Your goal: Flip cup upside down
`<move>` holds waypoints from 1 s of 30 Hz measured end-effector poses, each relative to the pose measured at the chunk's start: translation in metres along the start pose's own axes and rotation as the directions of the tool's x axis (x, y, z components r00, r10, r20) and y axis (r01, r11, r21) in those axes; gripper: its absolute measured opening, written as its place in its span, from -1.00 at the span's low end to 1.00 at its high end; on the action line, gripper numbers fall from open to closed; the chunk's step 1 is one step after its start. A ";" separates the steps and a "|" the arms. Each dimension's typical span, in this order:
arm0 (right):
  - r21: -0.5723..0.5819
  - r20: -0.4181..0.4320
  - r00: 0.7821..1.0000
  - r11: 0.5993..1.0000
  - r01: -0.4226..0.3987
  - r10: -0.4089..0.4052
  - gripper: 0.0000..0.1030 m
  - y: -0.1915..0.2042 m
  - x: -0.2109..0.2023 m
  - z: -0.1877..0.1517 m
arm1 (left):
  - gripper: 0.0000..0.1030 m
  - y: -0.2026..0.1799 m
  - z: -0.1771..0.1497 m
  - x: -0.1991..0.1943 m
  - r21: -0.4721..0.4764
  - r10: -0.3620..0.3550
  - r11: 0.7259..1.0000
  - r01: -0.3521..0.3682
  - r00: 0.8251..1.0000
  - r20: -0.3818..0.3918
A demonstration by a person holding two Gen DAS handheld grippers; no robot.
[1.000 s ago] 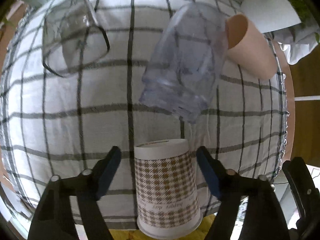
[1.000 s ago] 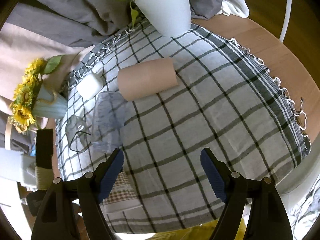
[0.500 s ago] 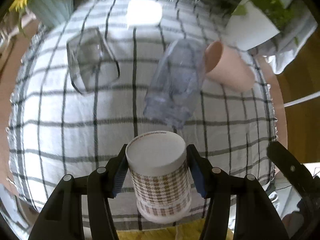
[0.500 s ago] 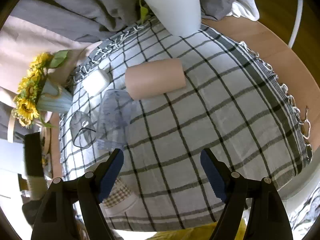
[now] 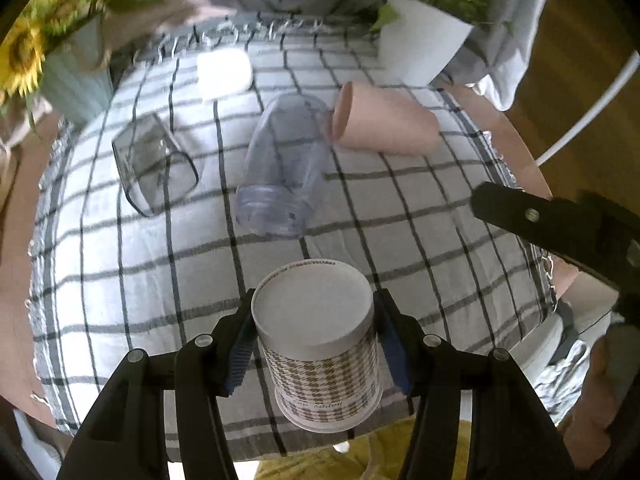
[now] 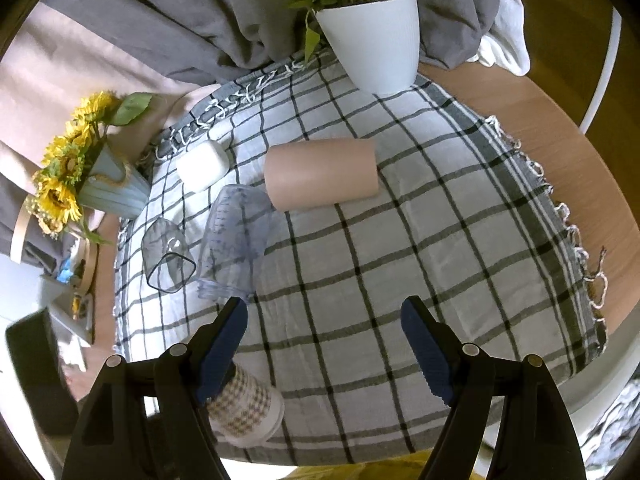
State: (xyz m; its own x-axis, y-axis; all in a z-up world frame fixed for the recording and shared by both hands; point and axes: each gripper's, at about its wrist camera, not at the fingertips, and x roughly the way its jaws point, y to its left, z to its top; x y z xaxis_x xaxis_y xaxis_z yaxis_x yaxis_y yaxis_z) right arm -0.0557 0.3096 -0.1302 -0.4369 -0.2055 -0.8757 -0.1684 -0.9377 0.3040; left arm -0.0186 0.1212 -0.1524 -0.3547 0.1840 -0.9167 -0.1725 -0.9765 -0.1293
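Observation:
A paper cup (image 5: 320, 344) with a brown houndstooth pattern is held between the blue pads of my left gripper (image 5: 314, 344), white base pointing away from the camera, above the near edge of the checked cloth (image 5: 400, 248). The same cup shows in the right wrist view (image 6: 244, 408), low at the left, partly behind my finger. My right gripper (image 6: 324, 344) is open and empty, above the cloth's near part.
On the cloth lie a clear plastic tumbler (image 5: 280, 168), a small clear glass (image 5: 154, 164), a pink cup (image 5: 384, 124) and a white box (image 5: 224, 74). A white plant pot (image 6: 372, 40) and a sunflower vase (image 6: 108, 188) stand at the back.
My left gripper has closed on the houndstooth cup and lifted it off the cloth, pulling back and upward. My right gripper stays open and has shifted only slightly.

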 end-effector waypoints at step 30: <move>-0.020 0.016 0.999 0.999 0.048 -0.048 0.54 0.005 -0.002 -0.007 | 0.59 0.002 -0.018 0.014 -0.003 -0.061 0.998 0.061 0.997 0.037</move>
State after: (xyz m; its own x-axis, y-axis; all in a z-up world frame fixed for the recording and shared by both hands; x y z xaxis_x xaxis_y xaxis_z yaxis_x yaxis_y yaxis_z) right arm -0.0497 0.3037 -0.1297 -0.4425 -0.1558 -0.8832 -0.1712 -0.9520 0.2537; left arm -0.0077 0.1194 -0.1721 -0.3772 0.2473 -0.8925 -0.1913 -0.9637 -0.1862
